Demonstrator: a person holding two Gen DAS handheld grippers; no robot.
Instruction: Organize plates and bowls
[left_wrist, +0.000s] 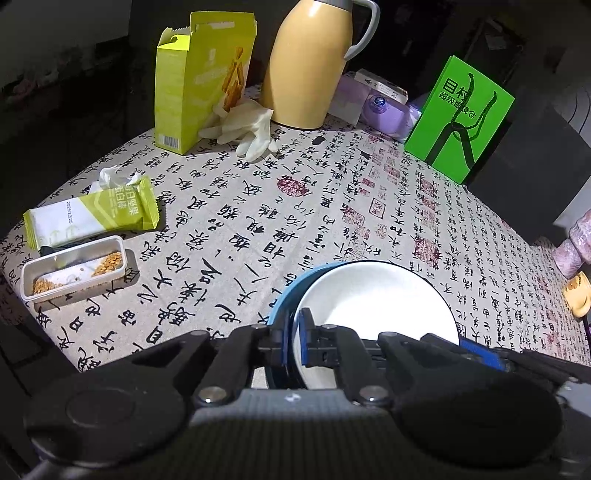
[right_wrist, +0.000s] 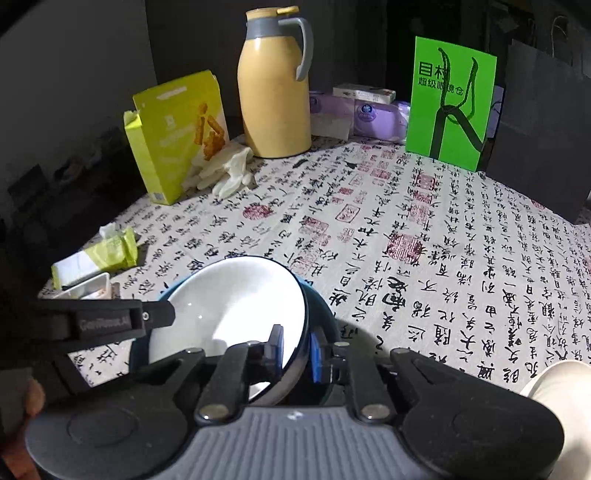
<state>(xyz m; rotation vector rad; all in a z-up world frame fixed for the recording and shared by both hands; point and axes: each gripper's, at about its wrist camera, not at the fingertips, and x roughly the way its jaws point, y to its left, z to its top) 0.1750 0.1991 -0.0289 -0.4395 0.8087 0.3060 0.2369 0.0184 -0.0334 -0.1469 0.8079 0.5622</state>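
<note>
**Ana:** Calligraphy-printed cloth covers the bench (left_wrist: 258, 206), cream with black characters and red seals, and the room behind it is dark. What sits at the back?

**Ben:** At the far edge stand a tall mustard-yellow thermos jug with a grey handle (right_wrist: 275, 96), an opened yellow-green cardboard snack box (right_wrist: 177, 136), a bright green paper bag with cord handles (right_wrist: 448, 107) and lilac tissue packs (right_wrist: 373, 116). Pale rubber gloves (left_wrist: 245, 129) lie between the box and the jug.

**Ana:** And on the left side?

**Ben:** A green-and-white snack wrapper (left_wrist: 96, 216) lies there, just beside a white rectangular plastic tray holding brown crumbs (left_wrist: 74, 269).

**Ana:** Where are the dishes?

**Ben:** Near the front edge. A white round bowl with a dark rim (right_wrist: 229, 306) lies tilted inside a blue bowl (right_wrist: 327, 317).

**Ana:** The grippers?

**Ben:** The left hand-held gripper (left_wrist: 293, 328) is clamped narrowly on the blue bowl's rim. The right hand-held gripper (right_wrist: 295, 350) straddles the white bowl's rim with a narrow gap; I cannot tell whether its blue pads (right_wrist: 316, 354) press on it.
</note>
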